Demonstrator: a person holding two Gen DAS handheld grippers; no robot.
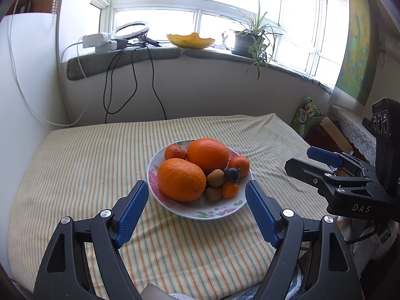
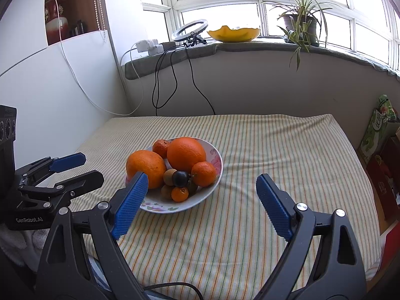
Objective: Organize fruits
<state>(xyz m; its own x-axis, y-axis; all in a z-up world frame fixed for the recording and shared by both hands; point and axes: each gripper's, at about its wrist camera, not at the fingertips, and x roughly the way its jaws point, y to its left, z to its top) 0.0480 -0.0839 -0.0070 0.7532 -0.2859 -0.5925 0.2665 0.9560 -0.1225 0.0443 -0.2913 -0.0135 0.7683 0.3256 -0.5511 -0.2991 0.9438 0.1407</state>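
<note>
**Fruit bowl centred on the striped cloth, both hand-held grippers spread and empty**

Left wrist view: a white plate point(image 1: 200, 215) with a floral rim sits at the middle of the frame on a counter point(image 1: 82, 165) covered by a yellow striped cloth. It carries two large oranges point(image 1: 181, 179), three smaller tangerines point(image 1: 239, 165), two brown kiwis point(image 1: 215, 177) and one dark plum point(image 1: 232, 174), heaped together and touching. The left hand-held gripper point(image 1: 197, 191) is released, its blue pads standing either side of the plate's near rim without touching it. The right hand-held gripper point(image 1: 322, 161) shows at the right edge, fingers apart and empty. Bare cloth lies wide to the left of the plate and behind it; the counter's far edge meets the wall under the windowsill point(image 1: 125, 57).

Right wrist view: the plate point(image 2: 160, 206) lies left of centre. The right hand-held gripper point(image 2: 202, 183) is released, nothing between its pads; its left pad overlaps the plate's near rim in the picture. The left hand-held gripper point(image 2: 75, 167) sits at the left edge, just beside the plate. A broad stretch of open cloth fills the centre and right, ending at the counter's right edge beside boxes point(image 2: 375, 140).
</note>
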